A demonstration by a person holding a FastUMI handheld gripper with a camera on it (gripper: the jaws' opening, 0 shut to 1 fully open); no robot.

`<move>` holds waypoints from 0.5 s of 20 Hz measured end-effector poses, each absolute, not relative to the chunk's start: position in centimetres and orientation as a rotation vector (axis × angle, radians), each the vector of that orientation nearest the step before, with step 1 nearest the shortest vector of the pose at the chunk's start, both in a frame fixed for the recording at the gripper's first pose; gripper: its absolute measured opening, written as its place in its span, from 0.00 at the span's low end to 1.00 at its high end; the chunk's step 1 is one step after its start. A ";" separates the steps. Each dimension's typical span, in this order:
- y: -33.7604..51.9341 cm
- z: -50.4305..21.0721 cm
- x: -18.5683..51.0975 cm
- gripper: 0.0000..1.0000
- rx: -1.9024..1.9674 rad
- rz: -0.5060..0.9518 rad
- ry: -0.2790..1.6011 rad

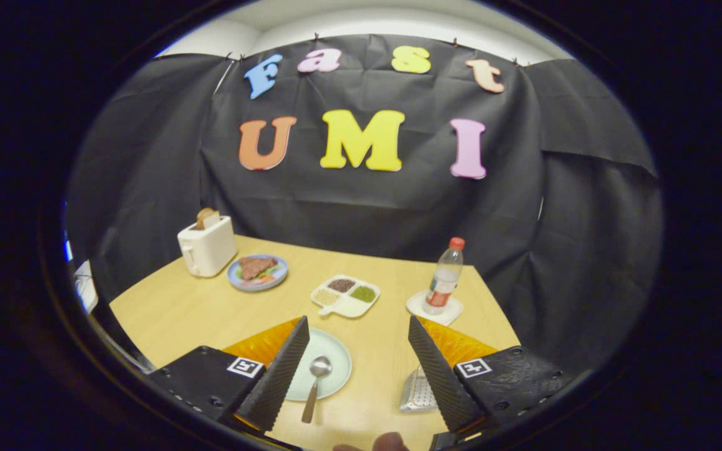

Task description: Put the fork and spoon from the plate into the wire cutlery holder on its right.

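A pale green plate (333,354) lies on the wooden table just ahead of my left finger. A metal spoon (315,379) rests on the plate, bowl away from me, its handle reaching over the plate's near rim. I see no fork; the left finger covers part of the plate. The wire cutlery holder (417,392) stands to the plate's right, partly hidden behind my right finger. My gripper (356,335) hangs above the table with its fingers wide apart and nothing between them.
Farther back stand a white toaster (206,246) with bread in it, a blue plate of food (257,272), a divided white dish (345,295) and a bottle (444,280) on a white coaster. A fingertip (390,441) shows at the bottom.
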State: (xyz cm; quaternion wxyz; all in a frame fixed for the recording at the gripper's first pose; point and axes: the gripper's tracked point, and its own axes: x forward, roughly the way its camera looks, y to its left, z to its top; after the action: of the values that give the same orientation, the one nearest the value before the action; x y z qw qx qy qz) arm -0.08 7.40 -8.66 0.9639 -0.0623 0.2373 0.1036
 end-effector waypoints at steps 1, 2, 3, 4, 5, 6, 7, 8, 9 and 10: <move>7.8 -9.8 -0.5 0.96 -0.155 0.227 0.544; 8.2 -11.0 -0.8 0.96 -0.172 0.247 0.604; 8.3 -12.1 -1.1 0.96 -0.182 0.253 0.663; 8.5 -12.9 -1.5 0.96 -0.182 0.263 0.709; 8.8 -13.6 -1.8 0.96 -0.175 0.269 0.748; 9.0 -14.3 -2.0 0.96 -0.162 0.273 0.784; 9.2 -15.5 -2.3 0.96 -0.154 0.275 0.832; 9.6 -16.4 -2.6 0.96 -0.135 0.281 0.875; 9.8 -17.4 -3.0 0.96 -0.121 0.278 0.928; 10.0 -18.3 -3.3 0.96 -0.108 0.273 0.980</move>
State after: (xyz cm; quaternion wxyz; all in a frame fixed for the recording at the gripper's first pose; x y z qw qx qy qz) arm -3.33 10.00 -18.27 0.8720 -0.0515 0.4691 0.1304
